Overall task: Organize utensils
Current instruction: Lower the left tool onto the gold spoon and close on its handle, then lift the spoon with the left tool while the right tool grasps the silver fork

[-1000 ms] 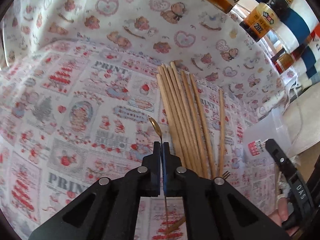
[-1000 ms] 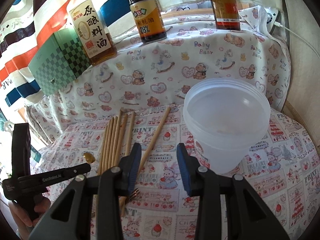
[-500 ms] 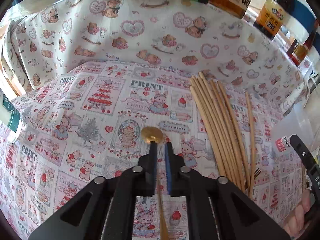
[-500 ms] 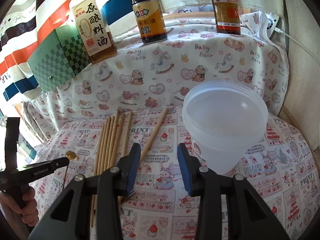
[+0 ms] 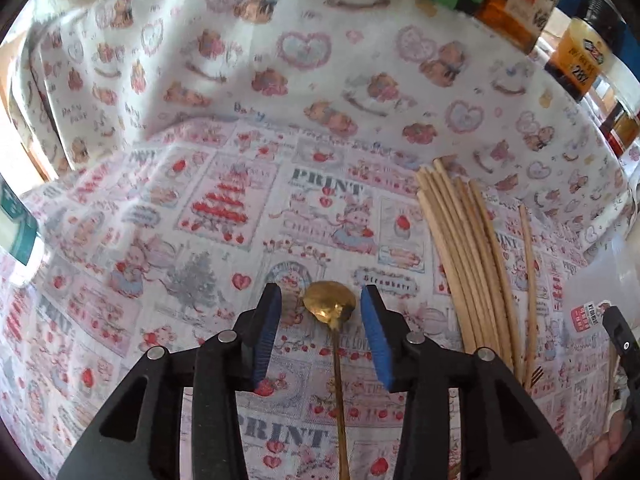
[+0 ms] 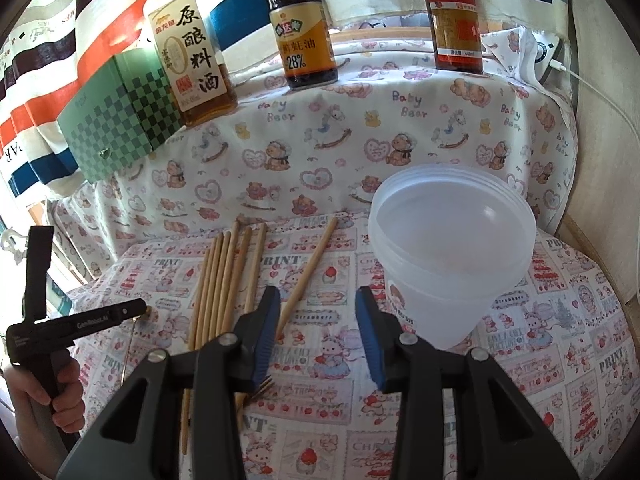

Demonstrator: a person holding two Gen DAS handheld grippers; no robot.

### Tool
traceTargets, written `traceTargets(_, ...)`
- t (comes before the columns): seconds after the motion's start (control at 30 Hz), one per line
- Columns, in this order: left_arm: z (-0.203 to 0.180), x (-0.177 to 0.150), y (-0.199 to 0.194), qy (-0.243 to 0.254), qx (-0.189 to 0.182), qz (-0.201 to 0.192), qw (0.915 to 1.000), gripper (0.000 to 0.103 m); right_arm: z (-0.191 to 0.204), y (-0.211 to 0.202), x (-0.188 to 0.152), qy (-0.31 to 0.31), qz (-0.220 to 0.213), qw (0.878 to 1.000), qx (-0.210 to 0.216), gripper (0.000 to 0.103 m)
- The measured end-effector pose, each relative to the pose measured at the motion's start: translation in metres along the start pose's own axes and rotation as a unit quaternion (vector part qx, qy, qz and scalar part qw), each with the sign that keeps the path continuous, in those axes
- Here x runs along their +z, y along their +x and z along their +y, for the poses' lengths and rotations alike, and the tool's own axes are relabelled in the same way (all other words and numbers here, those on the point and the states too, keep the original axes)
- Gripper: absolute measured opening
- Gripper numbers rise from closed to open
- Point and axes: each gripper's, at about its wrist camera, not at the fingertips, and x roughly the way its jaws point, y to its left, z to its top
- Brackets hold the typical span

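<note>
A gold spoon (image 5: 330, 306) lies on the printed cloth, bowl facing up, between the fingers of my open left gripper (image 5: 320, 316), which does not hold it. Several wooden chopsticks (image 5: 464, 264) lie in a bundle to its right, with one apart. They also show in the right wrist view (image 6: 224, 280). A fork's dark tines (image 6: 260, 386) peek out by my right gripper (image 6: 316, 332), which is open and empty above the cloth. A clear plastic tub (image 6: 452, 248) stands at the right. The left gripper shows in the right wrist view (image 6: 120, 312).
Three sauce bottles (image 6: 300, 28) and a green checkered box (image 6: 120, 116) stand on a raised ledge behind the cloth. A white cable (image 6: 600, 92) runs down at the far right. A wall borders the right side.
My left gripper has swung left, lowered the spoon onto the cloth and opened, letting it go. My right gripper has hardly moved.
</note>
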Motion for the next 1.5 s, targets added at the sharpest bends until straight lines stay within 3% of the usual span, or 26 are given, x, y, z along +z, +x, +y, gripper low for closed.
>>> traceTargets(0.13, 0.011, 0.003, 0.001, -0.023, -0.048, 0.013, 0.9985, 0.025, 0.001, 0.0, 0.0, -0.001, -0.001, 1.0, -0.003, 0.037)
traceTargets(0.17, 0.013, 0.003, 0.0, -0.028, -0.046, 0.006, 0.9985, 0.019, 0.001, 0.0, 0.0, -0.001, 0.0, 1.0, -0.003, 0.038)
traceTargets(0.37, 0.024, 0.004, -0.003, -0.04, -0.055, 0.009, 0.9976, 0.015, 0.001, 0.0, 0.001, 0.0, 0.0, 1.0, -0.003, 0.039)
traceTargets(0.57, 0.008, -0.002, -0.016, -0.008, -0.046, -0.013, 0.9988, 0.003, 0.0, -0.001, 0.001, -0.003, -0.003, 1.0, -0.007, 0.039)
traceTargets(0.73, -0.002, -0.004, -0.013, 0.004, -0.05, -0.002, 0.9988, 0.002, 0.0, 0.001, 0.0, -0.003, 0.002, 1.0, -0.008, 0.04)
traceTargets(0.93, -0.016, -0.006, -0.002, 0.03, 0.003, 0.004, 0.9995, 0.009, 0.001, 0.002, 0.0, -0.004, 0.003, 1.0, -0.009, 0.04)
traceTargets(1.13, -0.01, 0.002, 0.006, 0.007, -0.007, 0.009, 0.9999, 0.009, 0.001, 0.002, 0.0, -0.005, 0.004, 1.0, -0.007, 0.04)
traceTargets(1.2, -0.007, 0.004, 0.006, 0.004, -0.024, 0.01, 0.9996, 0.004, 0.001, 0.002, 0.0, -0.003, 0.007, 1.0, -0.001, 0.04)
traceTargets(1.27, -0.008, 0.005, -0.005, 0.011, -0.055, -0.01, 0.9984, 0.004, 0.0, 0.003, 0.0, 0.003, 0.013, 1.0, 0.01, 0.04)
traceTargets(1.33, -0.012, 0.004, -0.032, 0.025, -0.081, -0.06, 0.9946, 0.004, 0.0, 0.002, 0.001, 0.006, 0.015, 1.0, 0.016, 0.04)
traceTargets(1.5, -0.022, -0.003, -0.09, 0.048, -0.125, -0.166, 0.9769, 0.004, 0.002, 0.0, 0.0, -0.001, 0.011, 1.0, 0.015, 0.04)
